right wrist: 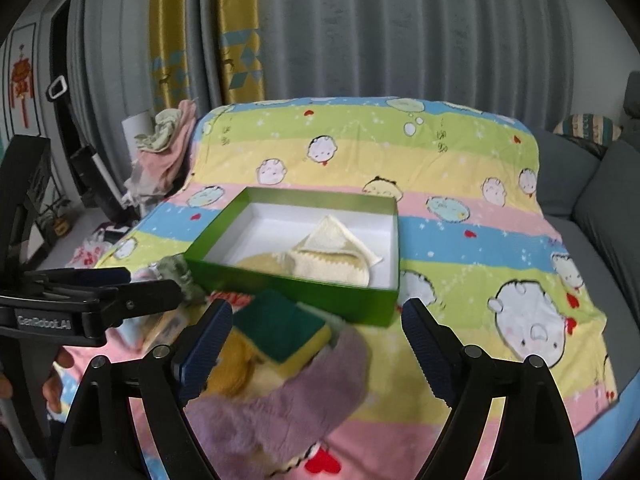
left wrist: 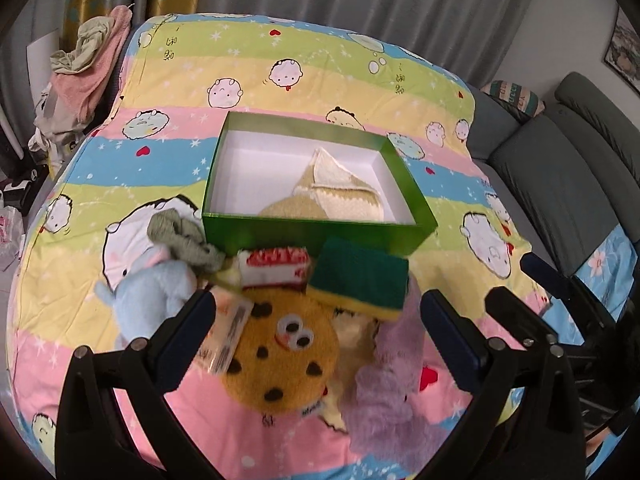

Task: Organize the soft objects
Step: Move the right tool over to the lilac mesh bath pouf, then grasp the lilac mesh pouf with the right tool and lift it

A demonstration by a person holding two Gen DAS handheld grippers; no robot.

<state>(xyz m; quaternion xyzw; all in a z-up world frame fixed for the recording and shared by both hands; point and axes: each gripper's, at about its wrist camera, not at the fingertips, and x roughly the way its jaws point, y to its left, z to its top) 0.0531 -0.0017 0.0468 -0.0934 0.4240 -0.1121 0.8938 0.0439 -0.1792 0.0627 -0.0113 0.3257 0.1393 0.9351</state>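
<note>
A green box [left wrist: 304,236] [right wrist: 296,294] with a white inside stands on the bed and holds a cream and tan knitted cloth [left wrist: 332,192] [right wrist: 328,256]. In front of it lie a green-and-yellow sponge [left wrist: 360,278] [right wrist: 280,332], a cookie plush with eyes [left wrist: 280,356], a blue plush [left wrist: 156,280], a grey-green knitted piece [left wrist: 184,240], a red-and-white packet [left wrist: 276,266] and a purple fuzzy cloth [left wrist: 392,400] [right wrist: 280,404]. My left gripper [left wrist: 316,312] is open above the cookie plush. My right gripper [right wrist: 316,320] is open above the sponge and purple cloth.
A striped cartoon sheet [left wrist: 280,92] [right wrist: 460,240] covers the bed. A pile of clothes [left wrist: 88,60] [right wrist: 164,148] lies at the far left. A grey sofa [left wrist: 560,152] [right wrist: 600,200] stands on the right. Curtains hang behind.
</note>
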